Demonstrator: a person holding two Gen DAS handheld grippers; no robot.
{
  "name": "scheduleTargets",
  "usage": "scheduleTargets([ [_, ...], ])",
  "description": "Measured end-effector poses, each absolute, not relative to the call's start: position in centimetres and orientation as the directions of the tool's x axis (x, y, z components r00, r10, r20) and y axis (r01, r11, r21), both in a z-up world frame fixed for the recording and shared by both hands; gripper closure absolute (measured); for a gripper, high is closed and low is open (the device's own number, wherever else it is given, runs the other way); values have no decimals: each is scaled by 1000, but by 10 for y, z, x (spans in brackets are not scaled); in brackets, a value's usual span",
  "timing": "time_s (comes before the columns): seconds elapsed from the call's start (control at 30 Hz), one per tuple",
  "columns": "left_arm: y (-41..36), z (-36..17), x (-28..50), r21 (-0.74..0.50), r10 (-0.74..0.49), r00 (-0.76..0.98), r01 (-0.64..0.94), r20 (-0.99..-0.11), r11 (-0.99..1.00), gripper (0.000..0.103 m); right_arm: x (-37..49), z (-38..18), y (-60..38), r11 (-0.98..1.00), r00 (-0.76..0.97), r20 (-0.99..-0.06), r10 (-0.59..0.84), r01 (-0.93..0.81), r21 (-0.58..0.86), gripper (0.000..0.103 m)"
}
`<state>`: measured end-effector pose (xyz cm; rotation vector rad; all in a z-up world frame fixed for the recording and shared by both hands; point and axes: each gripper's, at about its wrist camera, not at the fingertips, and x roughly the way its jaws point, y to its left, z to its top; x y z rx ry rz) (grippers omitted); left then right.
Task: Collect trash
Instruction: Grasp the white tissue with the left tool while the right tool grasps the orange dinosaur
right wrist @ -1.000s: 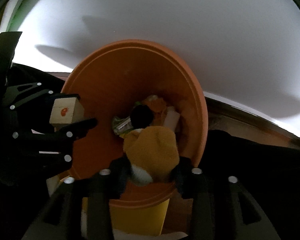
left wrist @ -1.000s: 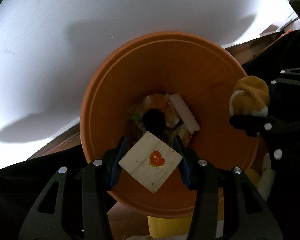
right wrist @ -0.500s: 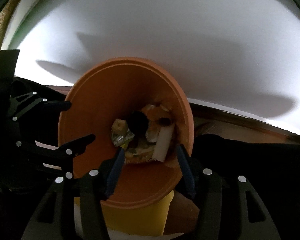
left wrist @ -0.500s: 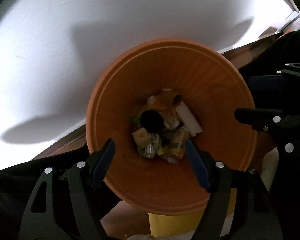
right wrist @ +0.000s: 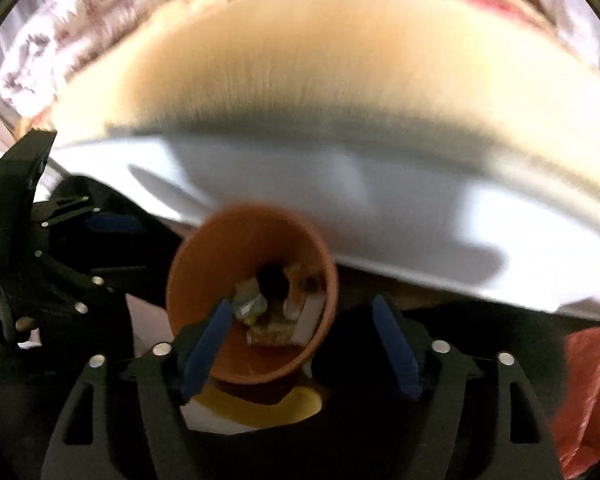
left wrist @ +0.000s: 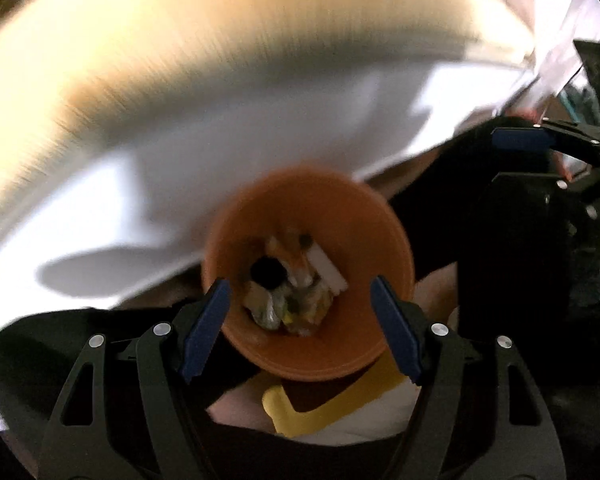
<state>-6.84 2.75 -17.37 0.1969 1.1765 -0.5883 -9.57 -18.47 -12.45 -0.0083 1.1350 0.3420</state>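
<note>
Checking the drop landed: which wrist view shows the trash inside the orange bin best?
The left wrist view: the trash lies unobstructed, framed in the orange bin. In the right wrist view a blue finger pad overlaps the pile's edge.

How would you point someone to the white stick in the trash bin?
Find the orange bin below the white table edge. Look into the trash pile at its bottom. The white stick lies along the pile's right side, the only plain, straight white bar among crumpled wrappers.
</note>
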Motion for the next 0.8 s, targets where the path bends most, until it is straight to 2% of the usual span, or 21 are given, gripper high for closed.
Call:
scheduleTargets([
  [0.17,48,-94,-61,-87,-355,481,494,-802,865,15,-90,-66,-208,946,545,-776,318,-232,225,21],
  [0.27,50,-62,-34,-31,-323,573,459,-753,888,11,-79,-45,-216,942,627,-703,335,-216,256,19],
  [0.37,46,-43,5,-25,-286,612,399,-737,917,11,-67,-29,-216,951,676,-669,308,-202,234,19],
  [0.5,40,-27,79,-104,-261,641,273,-721,956,11,-53,-32,-214,942,685,-649,330,-200,268,19],
  [0.6,35,-26,155,-202,-237,626,129,-743,971,11,-50,-42,-214,935,677,-649,347,-199,292,19],
  [0.8,35,-40,249,-370,-230,579,-135,-783,919,11,-47,-56,-228,943,681,-659,320,-165,289,19],
])
